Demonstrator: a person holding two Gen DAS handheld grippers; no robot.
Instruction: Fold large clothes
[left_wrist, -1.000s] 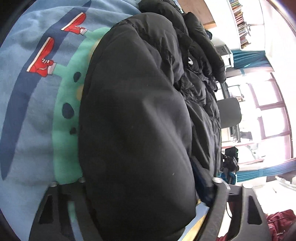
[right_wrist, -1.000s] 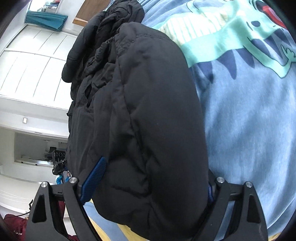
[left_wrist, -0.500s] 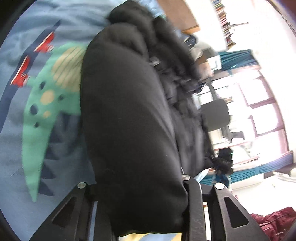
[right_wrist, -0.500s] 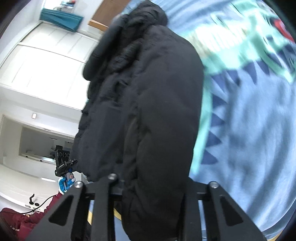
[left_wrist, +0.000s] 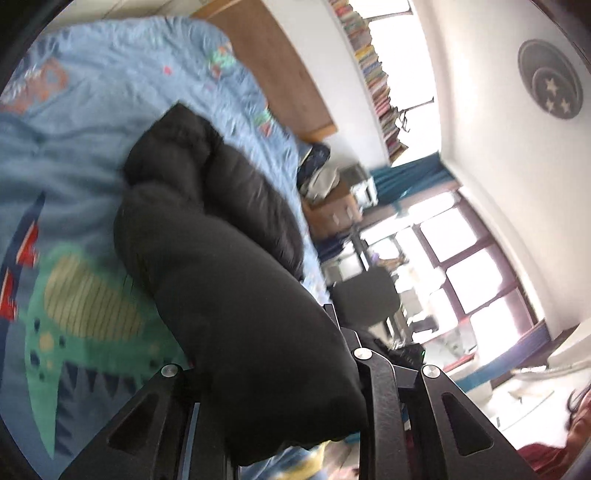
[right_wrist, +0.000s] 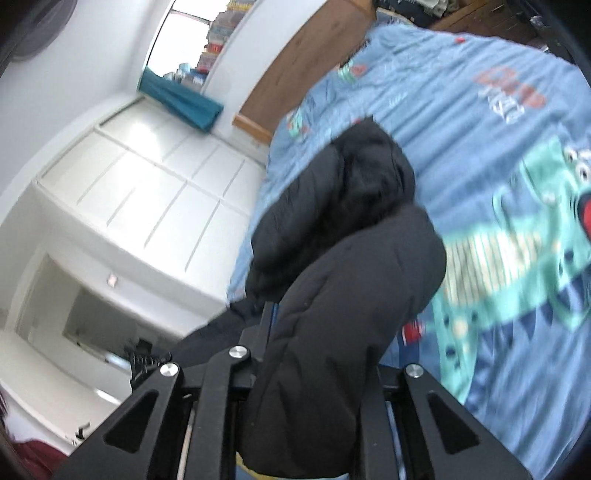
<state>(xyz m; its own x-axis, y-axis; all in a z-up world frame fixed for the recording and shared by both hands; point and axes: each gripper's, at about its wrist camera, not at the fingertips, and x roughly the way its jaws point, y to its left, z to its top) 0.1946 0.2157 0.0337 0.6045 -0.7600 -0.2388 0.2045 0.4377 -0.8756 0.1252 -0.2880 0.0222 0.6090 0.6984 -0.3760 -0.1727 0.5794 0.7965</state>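
With both the left gripper (left_wrist: 273, 373) and the right gripper (right_wrist: 317, 365) squeezed tight on the puffy black jacket (left_wrist: 229, 280), the best way was to lift both sides evenly over the blue bed cover (left_wrist: 81, 147).

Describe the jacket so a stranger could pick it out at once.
Start at the bed with the light blue dinosaur-print cover. The jacket lies on it, one end pinched and raised in the fingers of the left gripper and the right gripper. It is the only black, puffy, quilted thing on the cover, against the green dinosaur.
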